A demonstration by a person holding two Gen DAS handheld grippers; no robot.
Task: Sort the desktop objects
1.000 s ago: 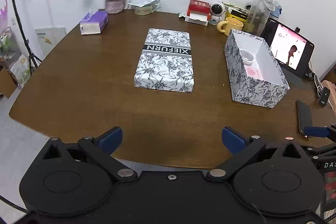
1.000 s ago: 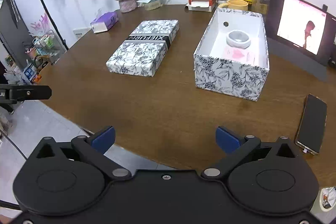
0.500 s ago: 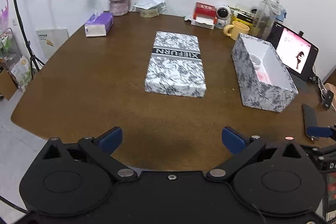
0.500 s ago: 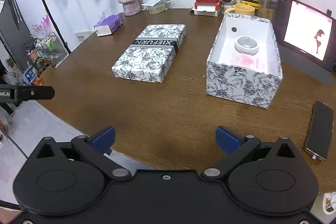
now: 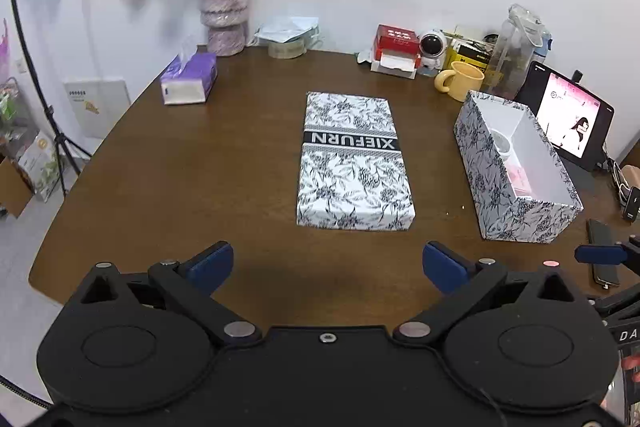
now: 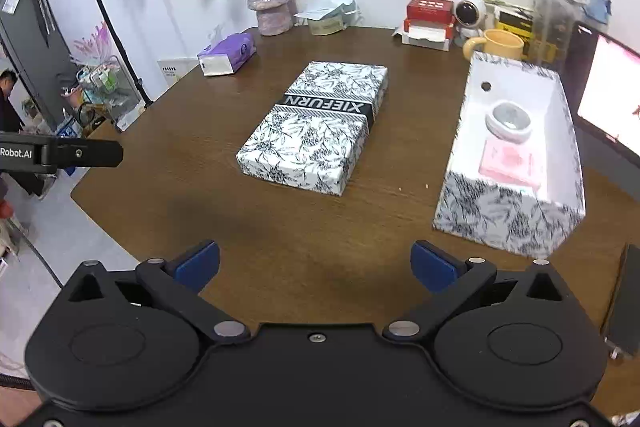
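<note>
On a round wooden desk [image 5: 168, 179], seen from the left wrist, a patterned lid [image 5: 354, 161] lay flat at the middle, well apart from an open box [image 5: 514, 167] of the same print to its right. The left gripper [image 5: 326, 261] hovered near the desk's front edge, its blue fingers [image 5: 210, 261] spread wide with nothing between them. A phone [image 5: 602, 247] lay near the right edge, past the box, and a tissue pack [image 5: 190, 79], a vase [image 5: 224, 13] and a yellow mug [image 5: 460, 81] stood along the far side. One finger of the right gripper showed at the right edge of this view.

From the right wrist, the box [image 6: 516, 155] showed a white interior holding a round white case [image 6: 509, 122] and a pink card [image 6: 512, 163] just in front of it. The right gripper [image 6: 316, 261] was likewise held wide apart and empty, above bare desk between lid [image 6: 316, 129] and box. The phone [image 6: 624, 299] lay at the desk's right edge.

How far the sorting had gone could not be settled: two items lay in the box, the lid was off beside it, and the phone and the far-side clutter sat outside. That would suit a box partway through being filled, or one packed and only awaiting its lid.
</note>
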